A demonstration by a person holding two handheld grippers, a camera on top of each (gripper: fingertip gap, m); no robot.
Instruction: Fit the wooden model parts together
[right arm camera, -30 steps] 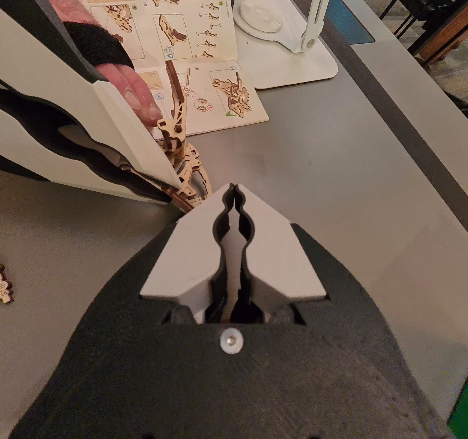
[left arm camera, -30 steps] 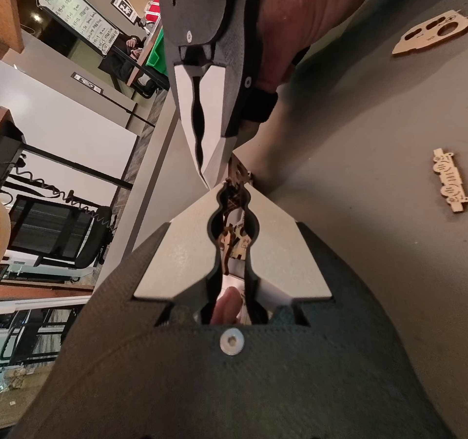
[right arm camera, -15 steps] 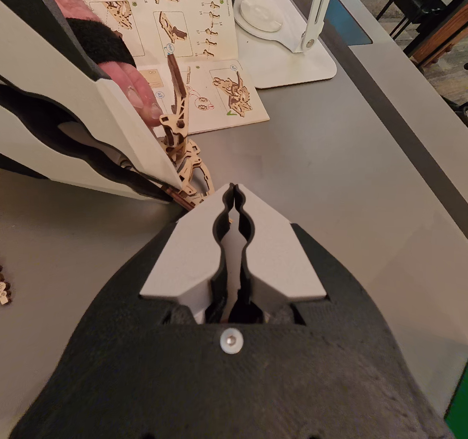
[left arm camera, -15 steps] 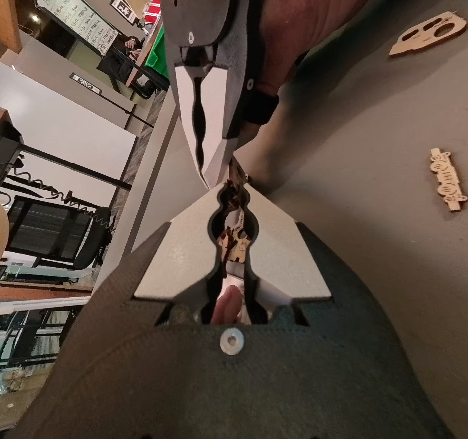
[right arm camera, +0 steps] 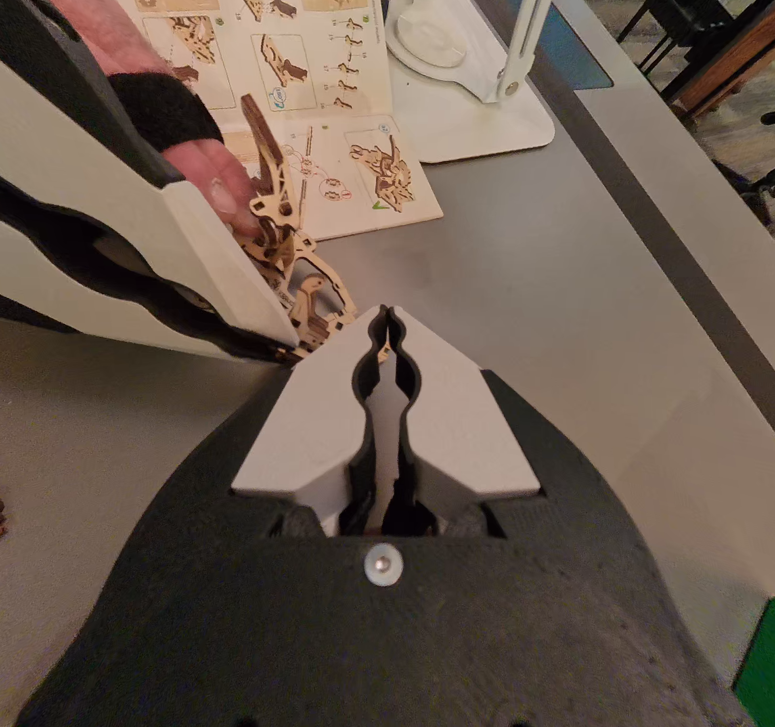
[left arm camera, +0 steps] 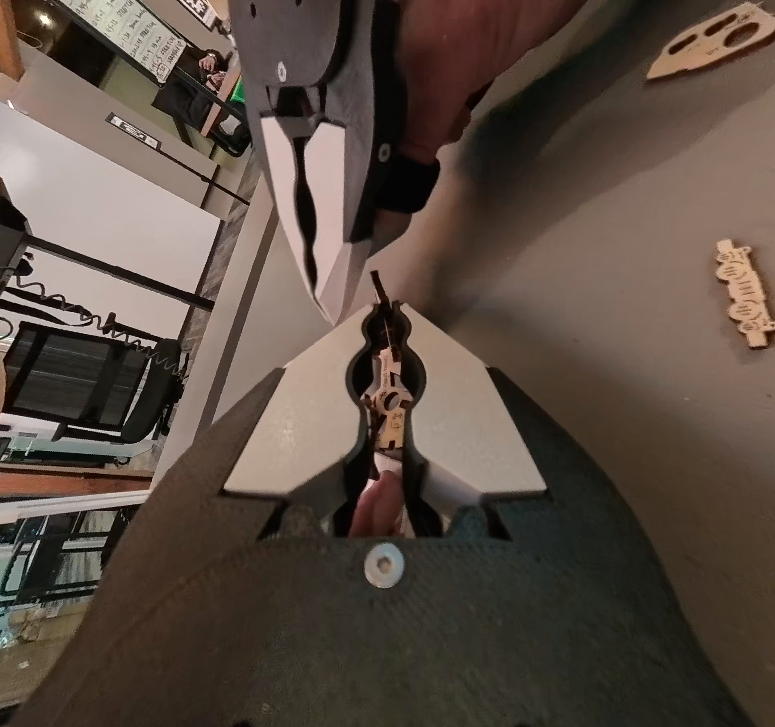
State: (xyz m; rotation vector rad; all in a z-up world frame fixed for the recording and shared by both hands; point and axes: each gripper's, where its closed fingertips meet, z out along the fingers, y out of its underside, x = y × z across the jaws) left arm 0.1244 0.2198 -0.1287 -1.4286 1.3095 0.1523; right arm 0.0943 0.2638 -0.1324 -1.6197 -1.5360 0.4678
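While my left tool [left arm camera: 388, 308] stays clamped on the wooden model [left arm camera: 388, 409], only the right wrist view shows its frame [right arm camera: 310, 287] over the counter [right arm camera: 524, 287] beside an instruction sheet [right arm camera: 335, 77]. My right tool [right arm camera: 388, 308] is closed, seemingly pinching the model's edge; two loose wooden parts [left arm camera: 744, 291] appear only in the left view.

Two grippers are in view: the left gripper [left arm camera: 388, 308] and the right gripper [right arm camera: 388, 310]. One assembled wooden model [right arm camera: 293, 262] sits between them. Two loose flat wooden pieces lie on the counter [left arm camera: 587, 245]: one plate with three holes [left arm camera: 419, 33] toward its far edge, and one narrow strip [left arm camera: 744, 293] nearer. One instruction sheet [right arm camera: 302, 57] lies at the counter's far side, with one white stand base [right arm camera: 461, 90] just beside it. One whiteboard [left arm camera: 117, 23] hangs in the background.
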